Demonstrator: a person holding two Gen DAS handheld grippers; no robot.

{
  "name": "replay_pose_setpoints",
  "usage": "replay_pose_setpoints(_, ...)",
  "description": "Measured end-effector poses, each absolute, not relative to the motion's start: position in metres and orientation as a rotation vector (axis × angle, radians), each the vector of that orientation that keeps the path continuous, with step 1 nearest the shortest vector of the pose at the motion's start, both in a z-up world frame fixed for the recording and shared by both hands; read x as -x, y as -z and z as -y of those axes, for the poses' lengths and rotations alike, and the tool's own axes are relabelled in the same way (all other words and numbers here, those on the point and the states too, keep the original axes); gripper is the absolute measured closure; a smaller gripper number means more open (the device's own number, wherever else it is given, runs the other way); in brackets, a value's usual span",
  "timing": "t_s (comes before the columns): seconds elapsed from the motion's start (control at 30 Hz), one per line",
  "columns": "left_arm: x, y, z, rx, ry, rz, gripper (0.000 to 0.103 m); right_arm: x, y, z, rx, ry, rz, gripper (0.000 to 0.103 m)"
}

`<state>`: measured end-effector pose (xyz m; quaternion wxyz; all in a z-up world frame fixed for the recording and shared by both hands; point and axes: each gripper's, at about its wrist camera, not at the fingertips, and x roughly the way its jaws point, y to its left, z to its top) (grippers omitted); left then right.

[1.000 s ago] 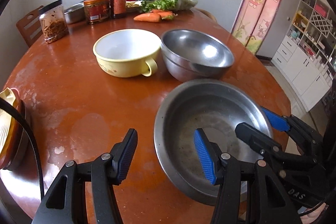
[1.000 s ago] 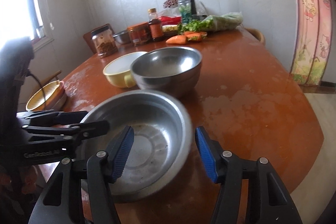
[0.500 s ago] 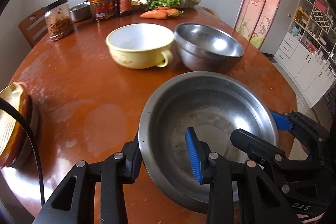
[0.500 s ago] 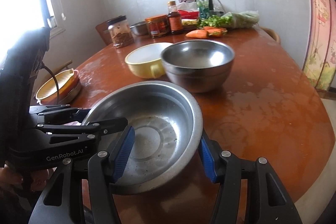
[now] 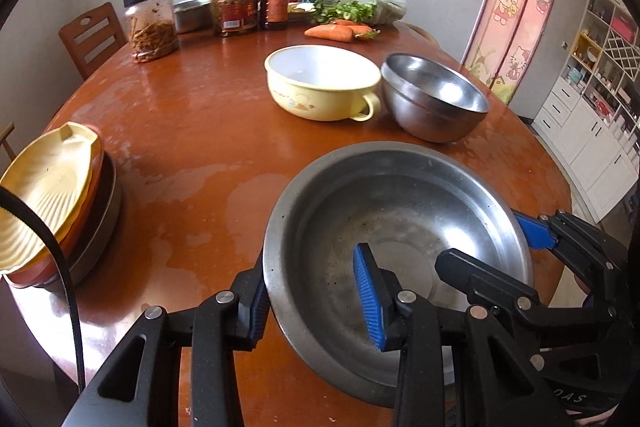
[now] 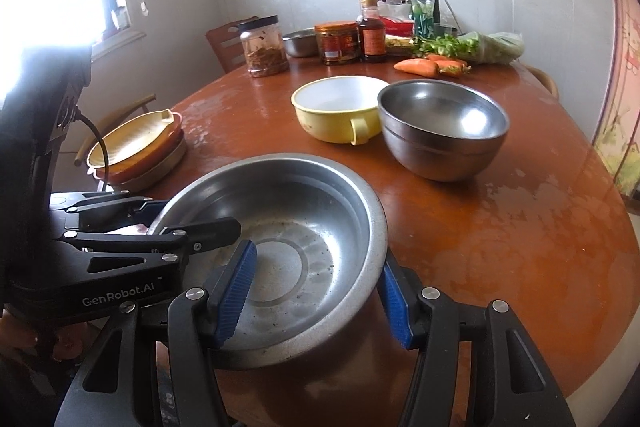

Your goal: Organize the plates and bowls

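A wide shallow steel basin [image 5: 400, 227] [image 6: 288, 251] is at the near edge of the round table. My left gripper [image 5: 316, 301] straddles its left rim, one finger outside, one inside, jaws apart. My right gripper [image 6: 316, 301] straddles its right rim the same way; whether either pad presses the rim is unclear. A yellow handled bowl [image 5: 320, 87] [image 6: 336, 107] and a deep steel bowl [image 5: 434, 103] [image 6: 440, 127] stand side by side beyond. A stack of plates with a yellow one on top [image 5: 52, 199] [image 6: 136, 147] sits at the left edge.
Jars [image 5: 152, 23], bottles [image 5: 276, 3], a small steel bowl [image 6: 300, 43], carrots [image 5: 332, 31] and greens [image 6: 468, 47] crowd the far side of the brown table [image 5: 192, 131]. A wooden chair [image 5: 92, 39] stands behind, cabinets [image 5: 592, 131] at right.
Both grippers moved in around the basin's rim, from open beside and over it to one finger inside and one outside. The basin now looks lifted and tilted towards me.
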<state>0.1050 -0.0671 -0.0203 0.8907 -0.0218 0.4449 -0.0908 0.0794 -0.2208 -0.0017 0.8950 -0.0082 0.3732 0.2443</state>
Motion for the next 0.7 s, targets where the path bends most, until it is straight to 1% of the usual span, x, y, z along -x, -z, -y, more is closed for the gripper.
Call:
replay_pose_setpoints(0.5,-0.110,0.021,0.066,0.087,0.199,-0.905,0.064,-0.088,0.008,0.222,-0.020,-0.487,-0.797,0.042)
replay_pose_setpoints(0.7,-0.108,0.017,0.068,0.058,0.168,-0.885,0.062,-0.091,0.008,0.226,-0.056,-0.500,-0.805,0.042)
